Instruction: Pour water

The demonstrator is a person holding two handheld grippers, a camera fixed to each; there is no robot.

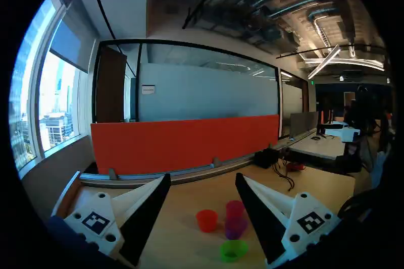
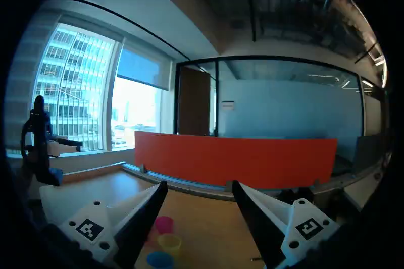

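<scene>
In the left gripper view, my left gripper (image 1: 202, 178) is open above a wooden table (image 1: 313, 180) with nothing between its fingers. Below and ahead of it stand a red cup (image 1: 207, 220), a purple cup (image 1: 235, 218) with a magenta rim and a green cup (image 1: 233, 250), close together. My right gripper (image 2: 199, 184) is also open and holds nothing. Low between its fingers stand a pink cup (image 2: 163, 224), a yellow cup (image 2: 170, 244) and a blue cup (image 2: 160, 259), partly hidden by the left finger (image 2: 136, 218).
An orange divider panel (image 1: 184, 143) runs along the table's far edge, with a glass wall behind it. Black cables and a box (image 1: 272, 160) lie at the table's back right. Windows are on the left. A dark upright device (image 2: 39, 143) stands at the far left of the right gripper view.
</scene>
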